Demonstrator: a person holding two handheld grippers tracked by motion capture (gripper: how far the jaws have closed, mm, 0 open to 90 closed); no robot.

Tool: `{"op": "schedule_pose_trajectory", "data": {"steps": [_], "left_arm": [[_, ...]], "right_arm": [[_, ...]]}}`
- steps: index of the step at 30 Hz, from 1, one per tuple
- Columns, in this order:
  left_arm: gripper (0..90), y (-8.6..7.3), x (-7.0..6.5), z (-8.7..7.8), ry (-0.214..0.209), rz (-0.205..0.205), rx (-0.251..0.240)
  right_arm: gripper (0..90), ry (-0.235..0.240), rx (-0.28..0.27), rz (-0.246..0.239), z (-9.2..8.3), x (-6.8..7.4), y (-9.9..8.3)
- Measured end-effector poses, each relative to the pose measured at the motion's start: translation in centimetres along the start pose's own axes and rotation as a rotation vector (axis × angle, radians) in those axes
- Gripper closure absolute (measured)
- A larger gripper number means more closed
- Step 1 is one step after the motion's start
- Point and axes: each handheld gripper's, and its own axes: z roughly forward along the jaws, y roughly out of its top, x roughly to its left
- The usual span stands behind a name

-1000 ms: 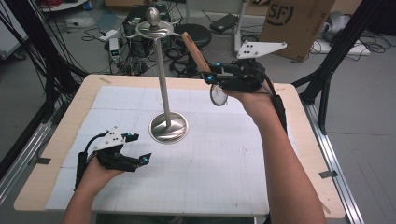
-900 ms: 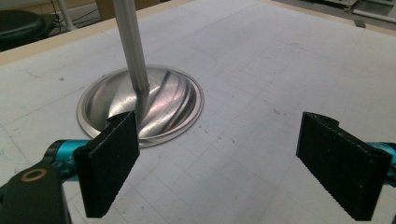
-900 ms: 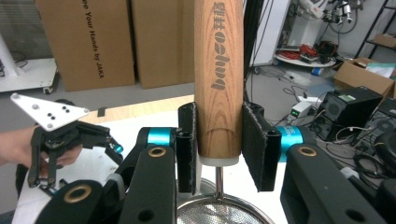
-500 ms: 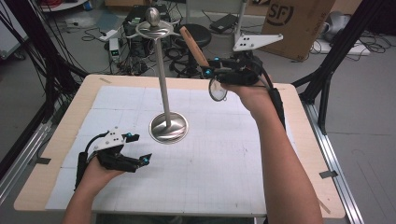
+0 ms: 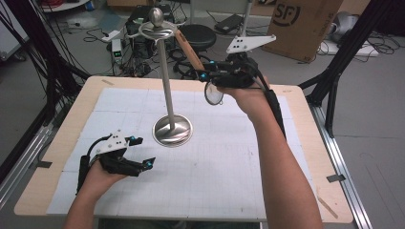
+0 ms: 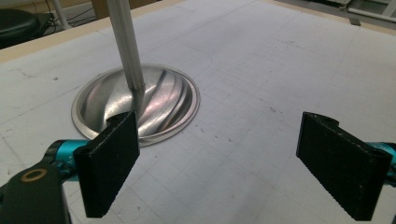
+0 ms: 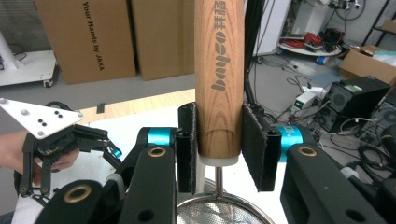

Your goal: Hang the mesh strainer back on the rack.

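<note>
- Clamping a wooden handle (image 7: 219, 79) between its two black pads, the right gripper (image 7: 218, 149) holds a small strainer (image 5: 213, 93) up in the air — the handle runs straight up between the jaws, and the wire-mesh bowl hangs below them.
- From above, that handle (image 5: 188, 47) slants up and back toward the hooked top of the metal stand (image 5: 165, 81); its far end looks near the hooks, though whether it touches them I cannot tell.
- Across the white gridded mat (image 5: 229, 157), the left gripper (image 5: 138, 160) rests low on the table with its jaws wide apart, holding nothing.
- Its own camera shows the stand's round, shiny base (image 6: 163, 100) just beyond one pad (image 6: 112, 163), with the pole rising out of the dish.
- Likely intent, judged from the pose: hanging the strainer on a hook.
- Risk — the handle could knock the tall, slim pole and rock or tip the stand, since nothing steadies the base.
- Risk — a smooth, round handle held only by pad friction may twist or slide, so the hang point could miss the hook.
</note>
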Motion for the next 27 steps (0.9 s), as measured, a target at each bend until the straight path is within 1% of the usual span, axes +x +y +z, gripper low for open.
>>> {"op": "schedule_pose_trajectory", "data": {"steps": [1, 3, 4, 5, 6, 7, 8, 11, 12, 13, 14, 16, 17, 18, 19, 20, 21, 22, 23, 24, 25, 26, 27], "left_arm": [[14.0, 0.0, 0.0, 0.0, 0.001, 0.0, 0.0], [14.0, 0.0, 0.0, 0.0, 0.001, 0.0, 0.001], [14.0, 0.0, 0.0, 0.0, 0.001, 0.0, 0.001], [13.9, 0.0, 0.0, 0.0, 0.001, 0.0, 0.0], [14.0, 0.0, 0.1, 0.0, 0.001, -0.001, 0.001], [13.9, 0.0, 0.1, 0.0, 0.001, 0.0, 0.0], [14.0, 0.0, 0.0, 0.0, 0.002, -0.001, -0.001], [14.0, 0.0, 0.0, 0.0, -0.001, -0.001, 0.0], [14.0, 0.0, 0.0, 0.0, 0.0, -0.001, 0.0], [14.0, 0.0, 0.0, 0.0, 0.0, 0.0, 0.001], [14.0, 0.0, 0.0, 0.0, 0.0, 0.0, 0.001], [14.0, 0.0, 0.0, 0.0, -0.001, 0.0, 0.0], [14.0, 0.0, 0.0, 0.0, -0.001, 0.0, 0.0], [14.0, 0.0, 0.0, 0.0, -0.001, 0.0, 0.0], [14.0, 0.0, 0.0, 0.0, 0.0, 0.0, 0.0], [13.9, 0.0, 0.0, 0.0, -0.002, -0.001, 0.0], [13.9, 0.0, 0.0, 0.0, -0.001, -0.001, 0.0], [14.0, 0.0, 0.0, 0.0, 0.0, -0.001, 0.0], [14.0, 0.0, 0.0, -0.1, -0.001, -0.001, 0.0], [13.9, 0.0, 0.0, -0.1, -0.001, 0.0, 0.0], [13.9, 0.0, 0.0, -0.1, 0.0, -0.001, -0.001], [13.9, 0.0, 0.0, -0.1, 0.001, -0.002, -0.001], [14.0, 0.0, 0.1, -0.1, 0.002, 0.001, -0.001]], "right_arm": [[68.1, 0.001, -0.002, -0.009, 0.1, 0.0, 0.0], [68.1, 0.007, 0.012, 0.002, 0.4, 0.3, 0.1], [68.1, 0.002, 0.002, -0.019, 0.6, 0.3, 0.1], [68.1, 0.009, 0.014, 0.0, 0.6, 0.4, 0.2], [68.1, 0.01, 0.011, 0.0, 0.8, 0.5, 0.2], [68.1, 0.005, 0.009, -0.02, 0.9, 0.3, 0.2], [68.0, 0.012, 0.02, 0.001, 0.9, 0.5, 0.2], [68.0, 0.007, 0.017, -0.01, 1.2, 0.4, 0.2], [68.0, 0.01, 0.029, 0.003, 1.3, 0.6, 0.2], [68.0, 0.001, 0.022, -0.016, 1.4, 0.4, 0.2], [68.0, 0.007, 0.033, 0.003, 1.5, 0.6, 0.2], [68.0, -0.002, 0.027, -0.012, 1.8, 0.5, 0.2], [68.0, -0.006, 0.034, -0.018, 1.9, 0.5, 0.2], [68.0, -0.006, 0.044, -0.004, 2.1, 0.6, 0.2], [68.0, -0.006, 0.045, -0.003, 2.2, 0.6, 0.2], [68.0, -0.011, 0.043, -0.014, 2.3, 0.5, 0.2], [68.0, -0.013, 0.056, -0.002, 2.4, 0.6, 0.1], [68.0, -0.018, 0.056, -0.014, 2.5, 0.5, 0.1], [68.0, -0.018, 0.058, -0.008, 2.6, 0.6, 0.1], [67.9, -0.01, 0.064, 0.012, 2.7, 0.7, 0.0], [68.0, -0.017, 0.051, -0.008, 2.8, 0.5, 0.0], [67.9, -0.017, 0.053, -0.006, 2.9, 0.5, 0.0], [68.0, -0.014, 0.06, 0.01, 3.0, 0.7, 0.0]]}}
